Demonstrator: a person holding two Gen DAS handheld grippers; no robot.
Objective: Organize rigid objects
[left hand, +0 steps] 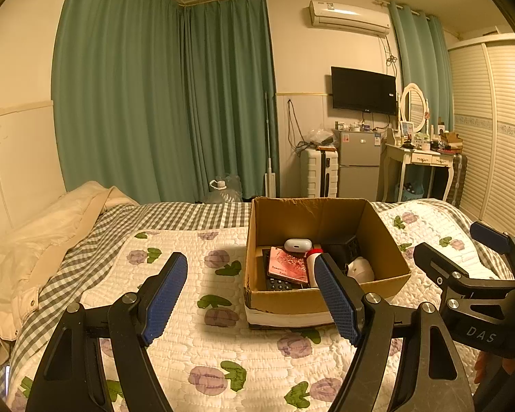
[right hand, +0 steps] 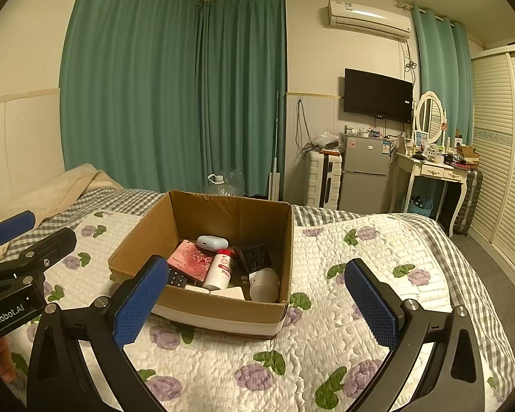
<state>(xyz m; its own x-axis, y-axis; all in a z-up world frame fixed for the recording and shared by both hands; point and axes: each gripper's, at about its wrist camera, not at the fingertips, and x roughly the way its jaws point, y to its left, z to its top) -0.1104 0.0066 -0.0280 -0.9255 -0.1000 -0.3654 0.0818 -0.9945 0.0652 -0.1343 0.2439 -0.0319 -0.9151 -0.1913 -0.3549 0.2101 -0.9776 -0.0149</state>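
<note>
An open cardboard box (left hand: 326,300) (right hand: 219,312) stands on the flowered quilt. Inside lie a pink booklet (left hand: 288,265) (right hand: 193,260), a white earbud case (left hand: 298,244) (right hand: 212,242), a white bottle with a red cap (right hand: 220,270) (left hand: 313,257), a black calculator (left hand: 278,285), a black power adapter (right hand: 257,256) and a white rounded device (left hand: 360,269) (right hand: 264,283). My left gripper (left hand: 249,295) is open and empty, just in front of the box. My right gripper (right hand: 257,304) is open and empty, hovering before the box; it shows at the right of the left wrist view (left hand: 463,250).
The quilt (right hand: 360,326) covers a checked bed, with a cream blanket (left hand: 34,240) at the left. Beyond the bed are green curtains, a white suitcase (right hand: 324,182), a small fridge (right hand: 364,171), a dressing table (right hand: 432,171) and a slatted wardrobe (right hand: 501,154).
</note>
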